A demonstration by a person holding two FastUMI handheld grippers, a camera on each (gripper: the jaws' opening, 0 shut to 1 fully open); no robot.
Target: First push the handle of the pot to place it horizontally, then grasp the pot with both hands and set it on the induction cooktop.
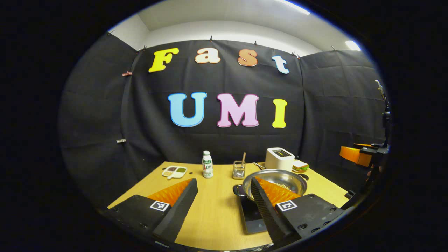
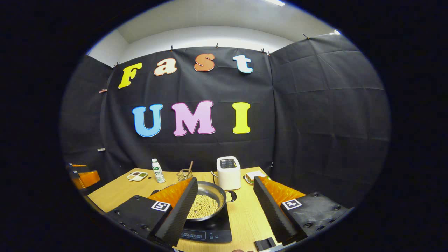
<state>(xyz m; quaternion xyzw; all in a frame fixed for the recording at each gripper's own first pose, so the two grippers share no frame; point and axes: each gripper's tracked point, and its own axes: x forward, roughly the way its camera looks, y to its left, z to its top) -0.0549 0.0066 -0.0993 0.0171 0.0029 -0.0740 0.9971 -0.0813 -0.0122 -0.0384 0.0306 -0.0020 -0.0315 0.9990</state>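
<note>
One tabletop [image 2: 115, 194] ahead of both tools; one induction cooktop [image 2: 210, 229] carries one pot [image 2: 206, 203], between the spread fingers of the right tool [image 2: 224, 206], beans visible inside; left tool [image 1: 224, 203] released too, pot behind its right finger; one toaster [image 2: 228, 172], one bottle [image 1: 207, 164].

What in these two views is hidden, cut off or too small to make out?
- Pot: near rim hidden behind a finger, left gripper view.
- Induction cooktop: left part covered by a finger, right gripper view.
- Compartment dish: contents too small, left gripper view.
- Toaster: slot contents unclear, right gripper view.
</note>
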